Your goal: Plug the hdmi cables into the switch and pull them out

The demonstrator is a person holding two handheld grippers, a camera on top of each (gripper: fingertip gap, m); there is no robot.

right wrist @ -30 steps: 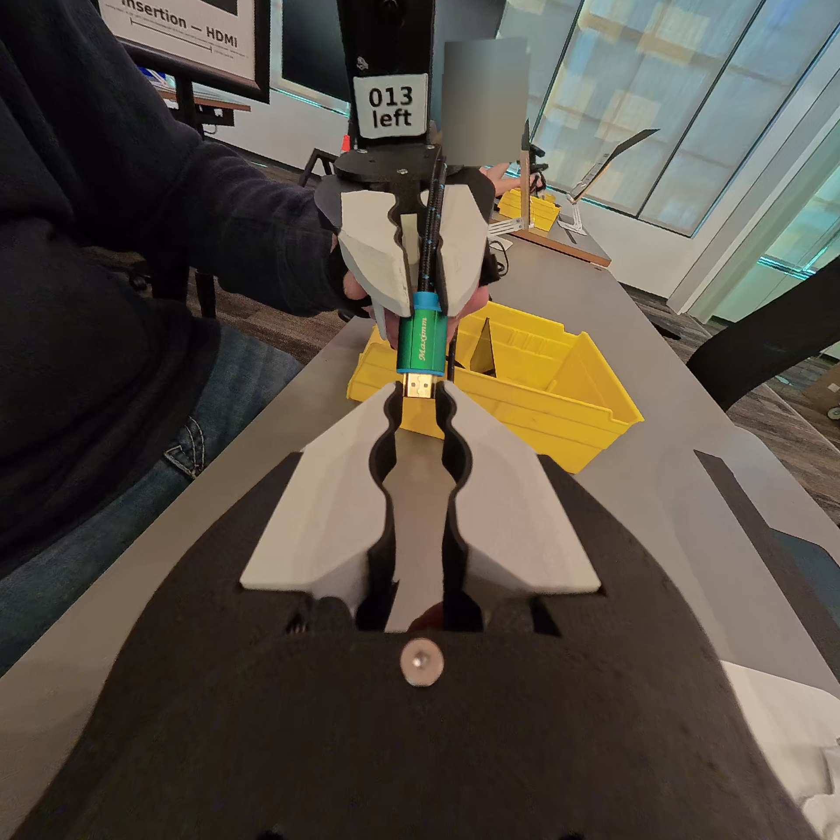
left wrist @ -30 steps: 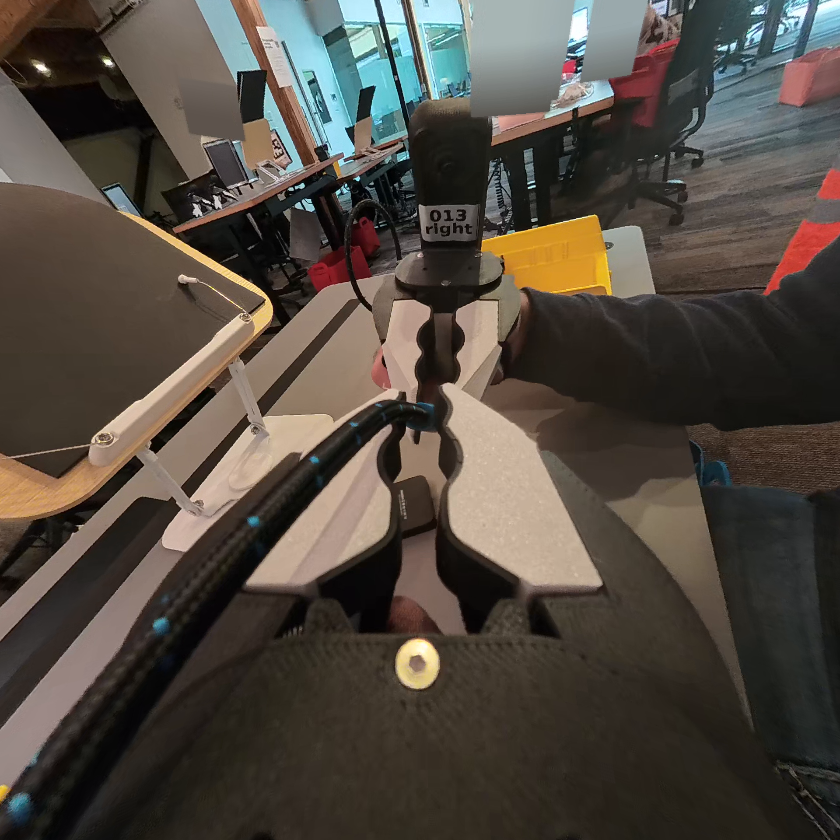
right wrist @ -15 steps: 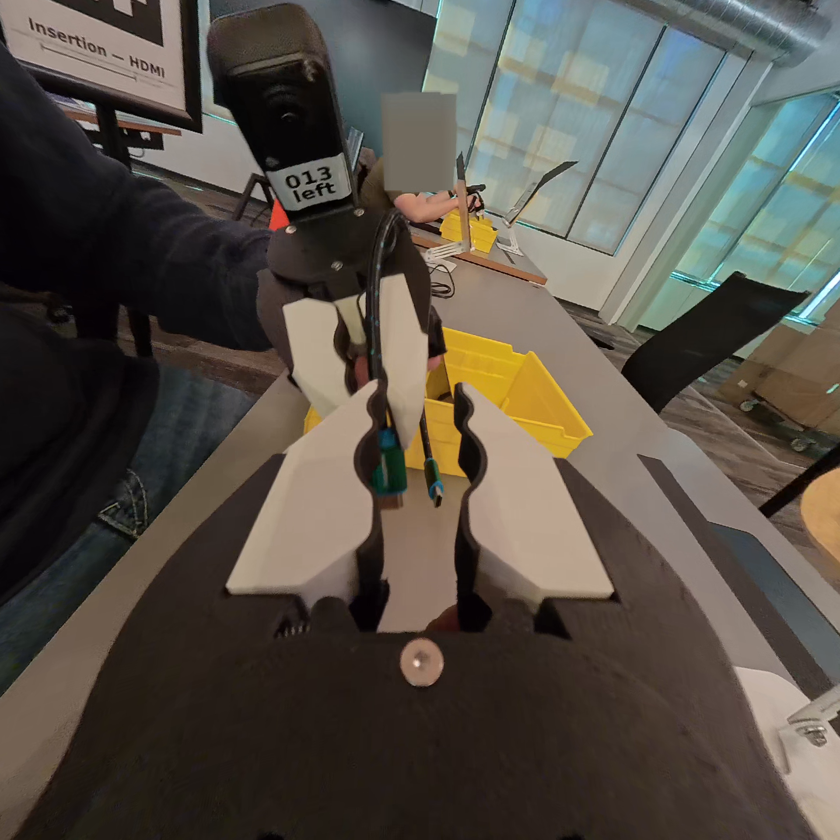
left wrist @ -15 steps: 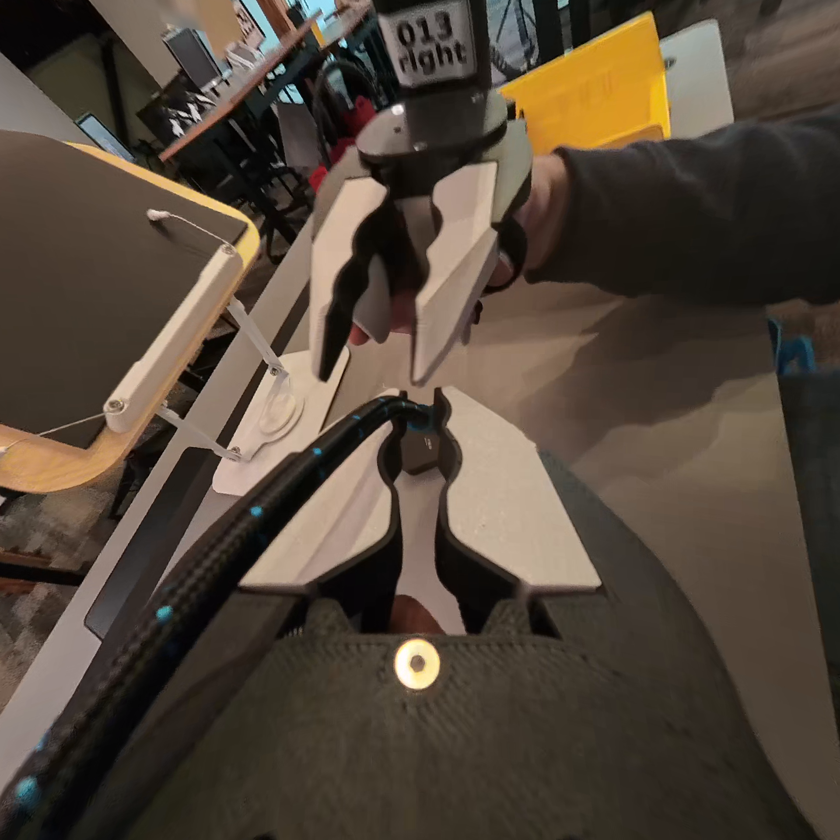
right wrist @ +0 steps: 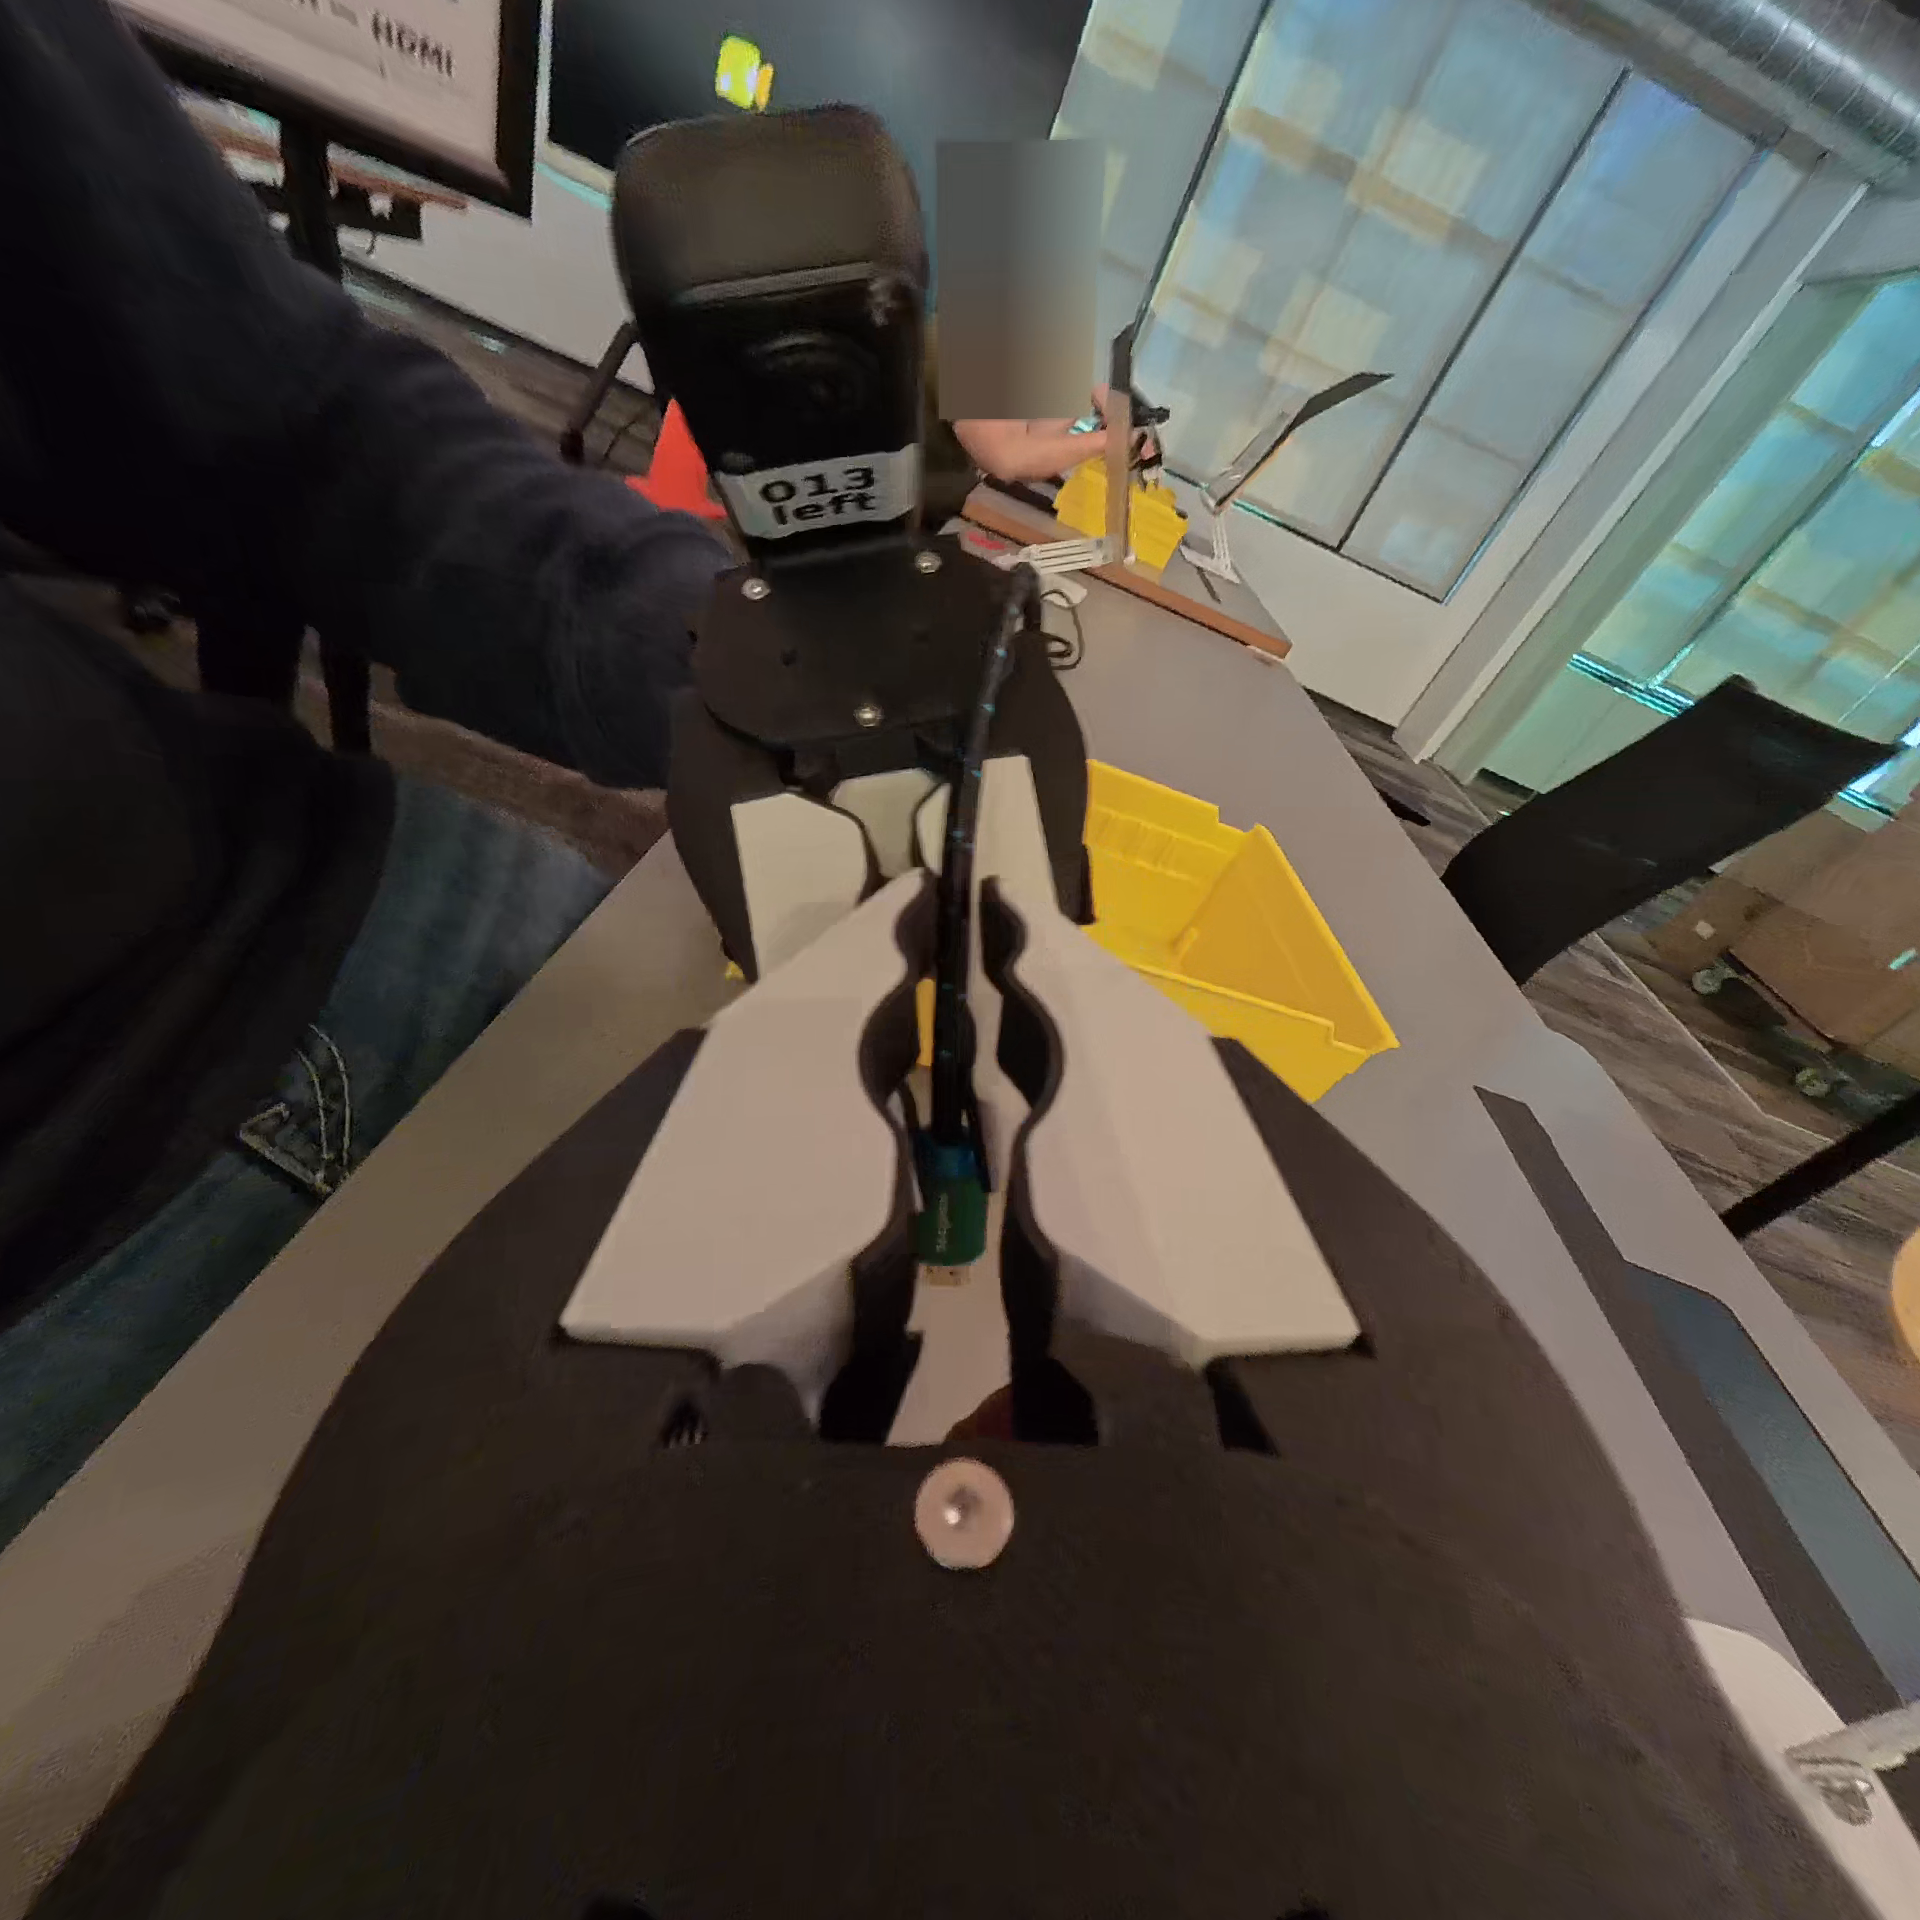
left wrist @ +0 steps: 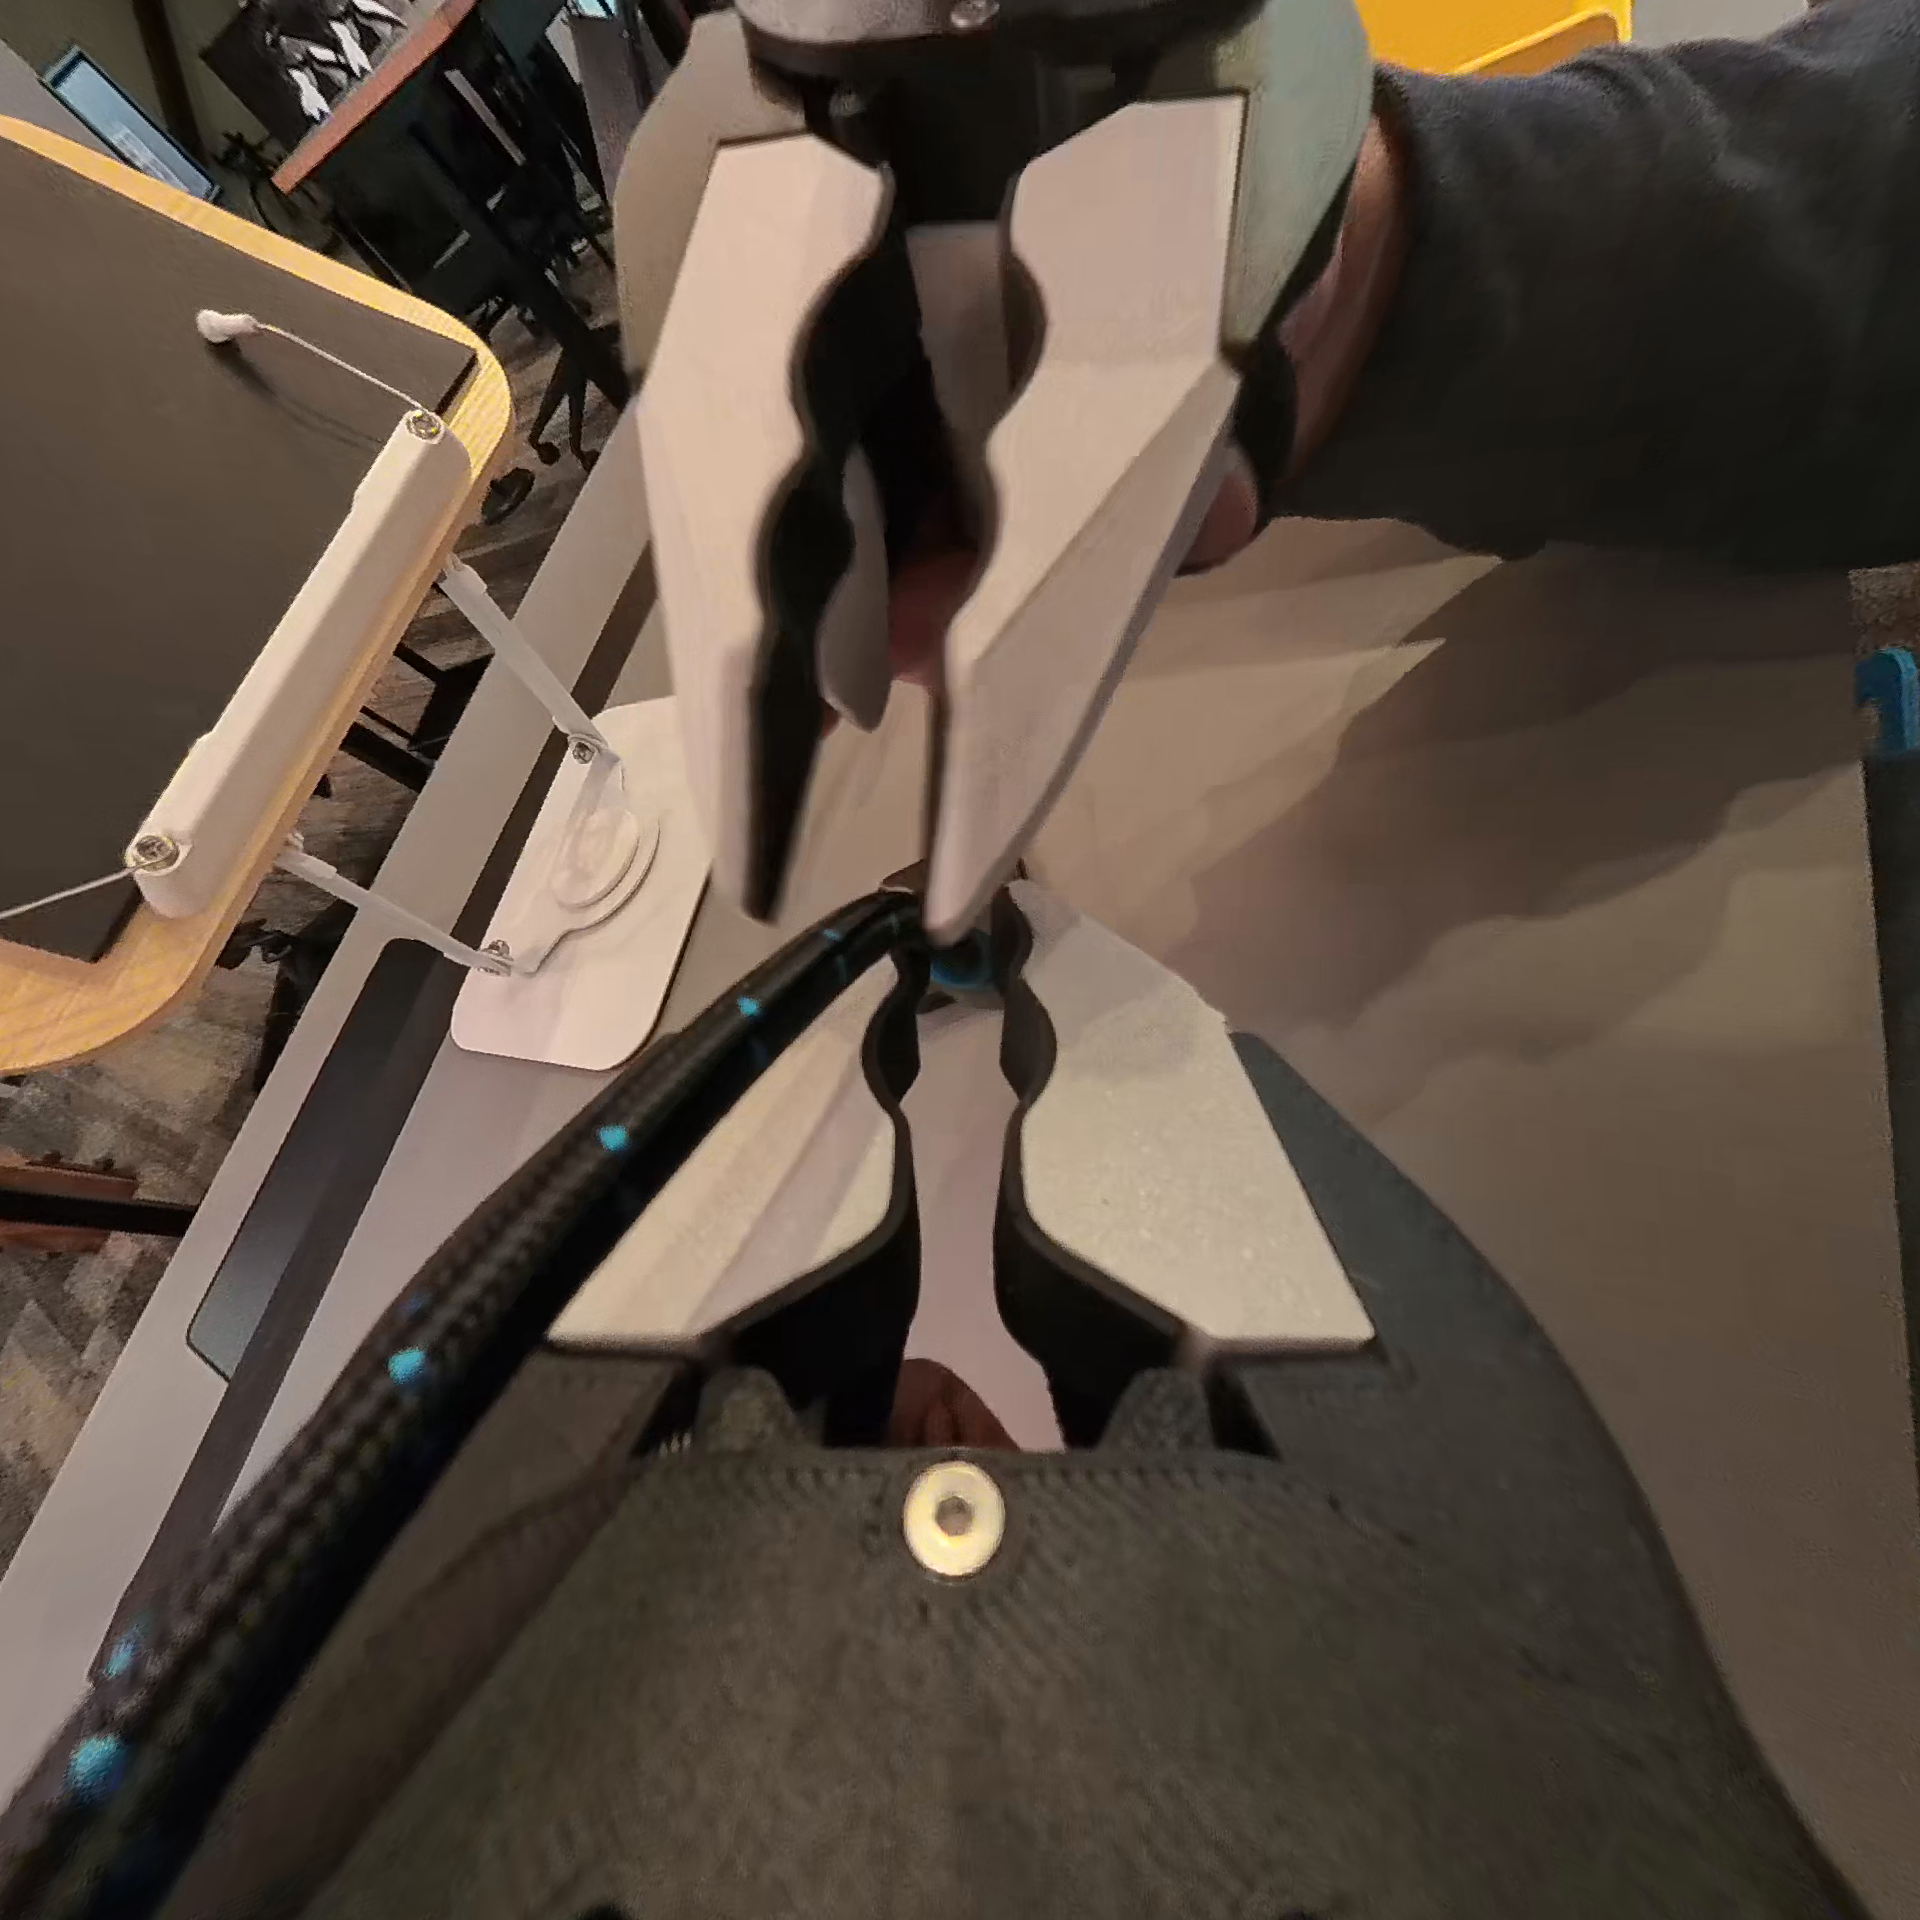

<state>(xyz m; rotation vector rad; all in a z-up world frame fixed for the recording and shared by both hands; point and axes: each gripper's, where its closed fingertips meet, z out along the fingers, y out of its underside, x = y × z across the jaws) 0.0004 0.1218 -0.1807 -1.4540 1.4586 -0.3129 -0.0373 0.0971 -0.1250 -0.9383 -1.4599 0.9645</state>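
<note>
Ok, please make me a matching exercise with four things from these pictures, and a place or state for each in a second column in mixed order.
Things:
1. green plug
2. yellow bin
3. left claw
4. right claw

Places or states:
A. open
B. shut on the braided cable
C. hangs at the end of the braided cable
D. stands on the grey table

Pairs: 1-C, 2-D, 3-B, 4-A

Grey counter (left wrist: 1507, 831): bare stretch right of the claws. Obstacles: white-based stand holding a tilted wooden board (left wrist: 561, 987) on the left; yellow plastic bin (right wrist: 1226, 935) behind the left claw (right wrist: 914, 873).
</note>
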